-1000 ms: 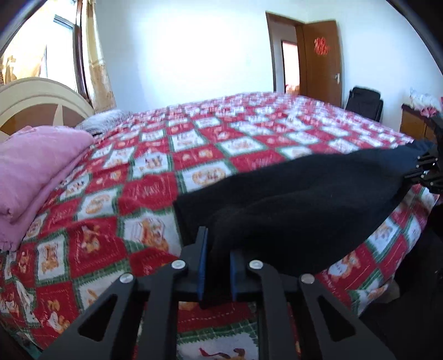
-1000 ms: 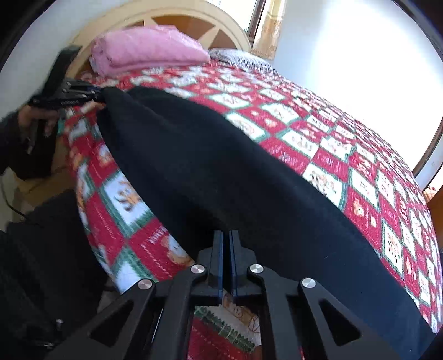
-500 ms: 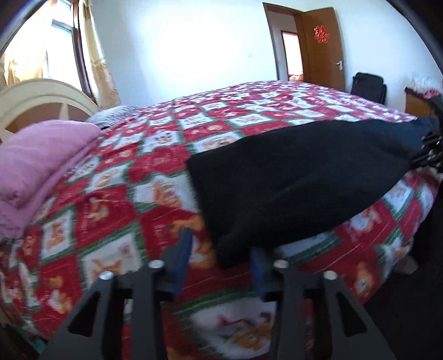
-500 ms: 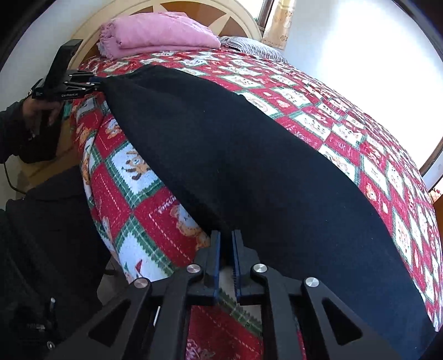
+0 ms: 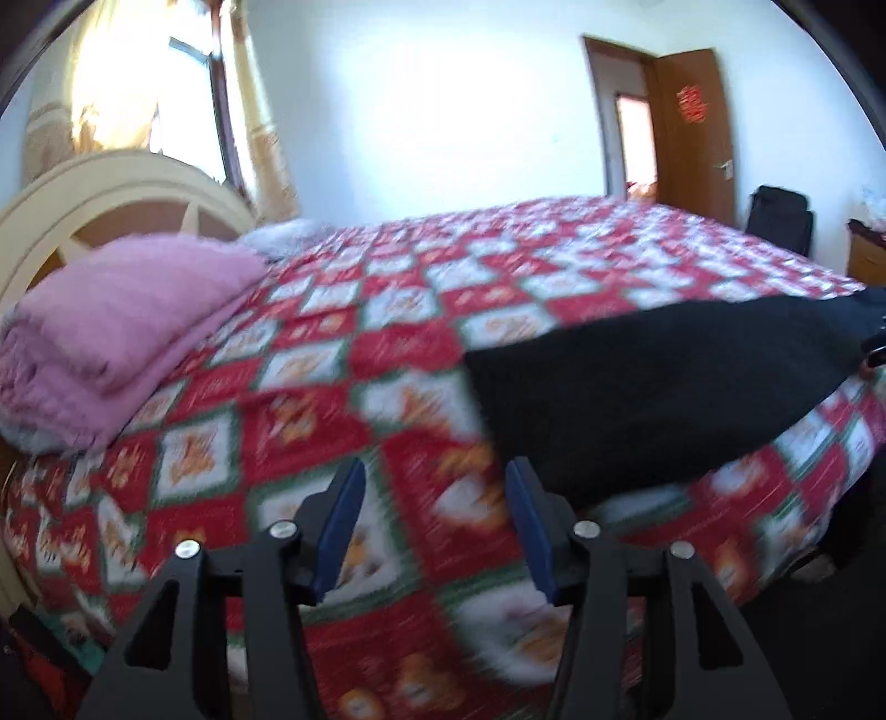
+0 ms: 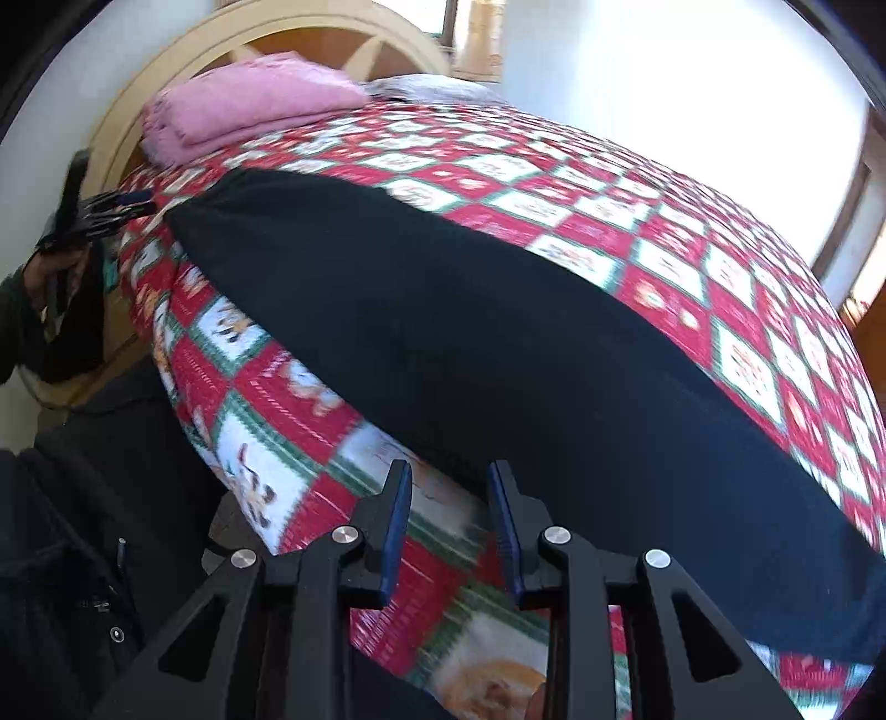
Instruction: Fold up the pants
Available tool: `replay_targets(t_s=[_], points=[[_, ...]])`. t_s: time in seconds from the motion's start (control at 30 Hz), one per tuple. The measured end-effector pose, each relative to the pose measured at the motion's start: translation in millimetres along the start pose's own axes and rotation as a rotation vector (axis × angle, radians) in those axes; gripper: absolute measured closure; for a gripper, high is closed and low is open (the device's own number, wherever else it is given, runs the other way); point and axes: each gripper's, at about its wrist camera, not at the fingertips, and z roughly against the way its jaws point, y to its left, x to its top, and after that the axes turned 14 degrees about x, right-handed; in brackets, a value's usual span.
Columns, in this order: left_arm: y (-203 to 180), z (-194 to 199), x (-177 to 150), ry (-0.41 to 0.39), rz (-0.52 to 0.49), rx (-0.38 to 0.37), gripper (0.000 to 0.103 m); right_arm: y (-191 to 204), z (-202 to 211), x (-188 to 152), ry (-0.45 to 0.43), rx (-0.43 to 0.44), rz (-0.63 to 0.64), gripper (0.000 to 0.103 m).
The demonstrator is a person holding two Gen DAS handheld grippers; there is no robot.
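The black pants (image 5: pixel 659 382) lie flat along the near edge of the bed, also in the right wrist view (image 6: pixel 470 332). My left gripper (image 5: pixel 434 476) is open and empty, just left of the pants' near corner. It also shows far left in the right wrist view (image 6: pixel 119 202). My right gripper (image 6: pixel 449 476) is open and empty, its fingertips at the pants' lower edge. A bit of it shows at the right edge of the left wrist view (image 5: pixel 875 346).
The bed has a red, green and white patterned quilt (image 5: pixel 310 399). A folded pink blanket (image 5: pixel 116 327) lies by the cream headboard (image 6: pixel 277 27). A door (image 5: pixel 695 133) and a black bag (image 5: pixel 781 216) stand beyond the bed. The person's dark clothing (image 6: pixel 83 526) is at lower left.
Both grippers have opened and let go of the pants, the left first. The pants now rest on the bed. Both grippers have drawn back a little.
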Motion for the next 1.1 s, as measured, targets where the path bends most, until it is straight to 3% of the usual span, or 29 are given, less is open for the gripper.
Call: replay_targets(t_s=[0.07, 0.23, 0.37, 0.53, 0.7, 0.9, 1.03, 1.07, 1.1], points=[[-18, 4, 14, -0.030, -0.003, -0.053, 0.037, -13, 18, -4, -0.033, -0.020, -0.042, 0.073], [-73, -10, 44, -0.025, -0.008, -0.198, 0.036, -68, 89, -23, -0.129, -0.158, -0.194, 0.073], [-108, -28, 50, 0.008, -0.043, -0.213, 0.036, -142, 167, -49, -0.250, -0.324, -0.432, 0.073], [-115, -45, 45, 0.062, -0.024, -0.200, 0.036, -233, 222, -83, -0.320, -0.365, -0.738, 0.073], [-101, -52, 36, 0.102, 0.004, -0.172, 0.036, -300, 219, -103, -0.317, -0.300, -0.895, 0.073], [-105, -59, 37, 0.111, -0.013, -0.160, 0.035, -330, 189, -115, -0.270, -0.155, -0.992, 0.073], [-109, -64, 39, 0.105, -0.011, -0.160, 0.029, -331, 174, -112, -0.190, -0.183, -0.967, 0.073], [-110, -65, 40, 0.103, -0.011, -0.159, 0.028, -330, 176, -111, -0.189, -0.193, -0.952, 0.078], [-110, -65, 40, 0.100, -0.010, -0.158, 0.028, -329, 176, -109, -0.190, -0.193, -0.939, 0.092]])
